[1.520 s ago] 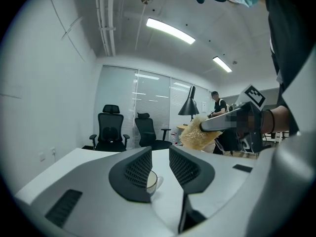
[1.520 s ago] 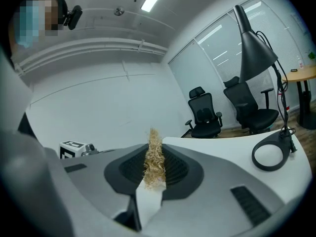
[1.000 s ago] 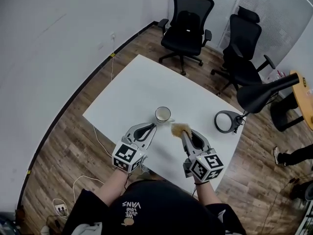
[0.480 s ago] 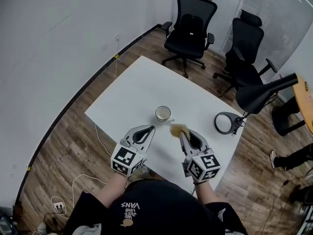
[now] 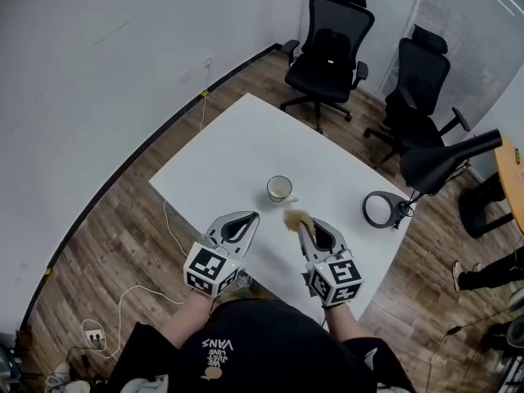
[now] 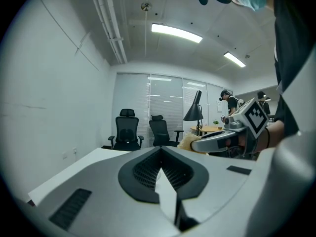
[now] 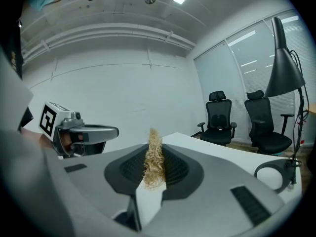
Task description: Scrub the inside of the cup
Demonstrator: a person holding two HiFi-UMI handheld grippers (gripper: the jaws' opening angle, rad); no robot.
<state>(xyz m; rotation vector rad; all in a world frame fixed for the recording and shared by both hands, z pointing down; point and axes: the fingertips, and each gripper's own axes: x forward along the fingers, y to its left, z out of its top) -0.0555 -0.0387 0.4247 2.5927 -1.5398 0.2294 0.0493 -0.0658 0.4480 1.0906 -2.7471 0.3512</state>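
My left tool (image 5: 250,217) has its jaws pressed together with nothing between them. My right tool (image 5: 300,224) is pinching a tuft of straw-coloured scrubber (image 5: 295,217), which sticks out past the jaw tips. Both tools hover over the near edge of the white bench (image 5: 246,137), side by side and apart from each other.

The cup (image 5: 279,188) stands upright on the bench just ahead of the two tools, touched by neither. I see it only in the head view. In the two gripper views the tools' own bodies fill the lower part, and I cannot make the cup out there. Whether anything is inside the cup is too small to tell.

To the right of the cup, a black desk lamp sits on its round base (image 5: 381,210), its shade (image 5: 446,160) reaching out past the bench edge. Two black office chairs (image 5: 330,43) stand beyond the far side, and a white cable (image 5: 139,295) trails across the wooden floor at my left.
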